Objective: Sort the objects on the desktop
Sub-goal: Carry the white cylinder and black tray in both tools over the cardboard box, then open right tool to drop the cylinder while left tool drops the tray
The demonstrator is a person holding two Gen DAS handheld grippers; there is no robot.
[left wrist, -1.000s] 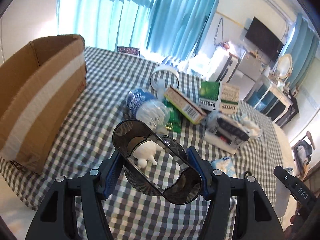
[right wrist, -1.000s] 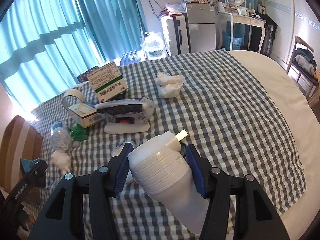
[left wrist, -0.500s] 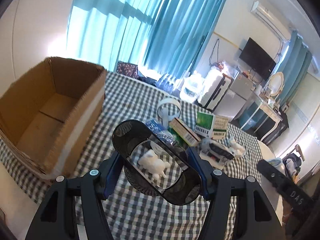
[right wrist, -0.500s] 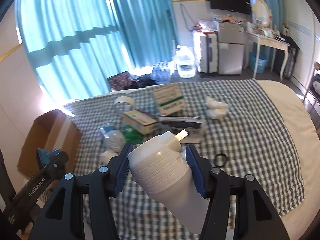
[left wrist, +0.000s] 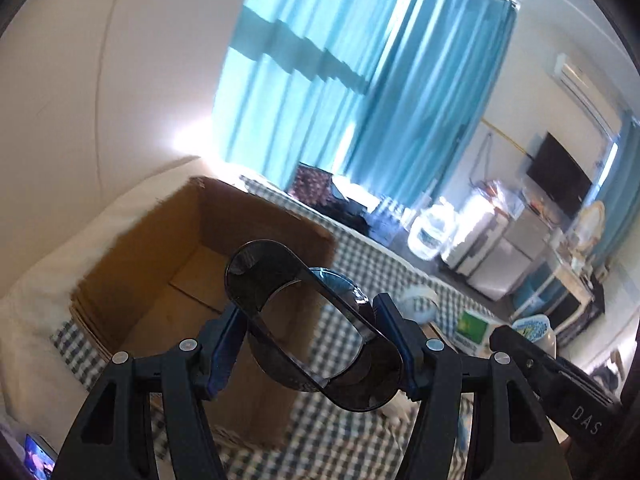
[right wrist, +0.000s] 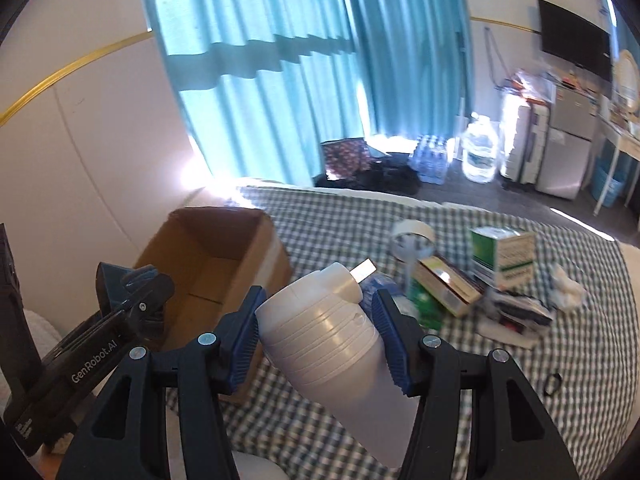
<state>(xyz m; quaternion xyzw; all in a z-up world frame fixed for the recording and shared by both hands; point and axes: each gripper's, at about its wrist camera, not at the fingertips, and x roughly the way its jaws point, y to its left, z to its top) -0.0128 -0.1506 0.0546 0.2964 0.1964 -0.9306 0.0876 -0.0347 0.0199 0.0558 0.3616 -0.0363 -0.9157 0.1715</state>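
Cardboard box [left wrist: 188, 280], open top, sits ahead of and below the left jaws, left of the right jaws. Right gripper [right wrist: 316, 332] clamped on a white bottle [right wrist: 332, 340], nozzle forward. Left gripper [left wrist: 308, 336] clamped on a dark case [left wrist: 312, 324], tilted. Judgement: carry each over the opening, lower past the rim, then release; one at a time so the grippers don't collide.
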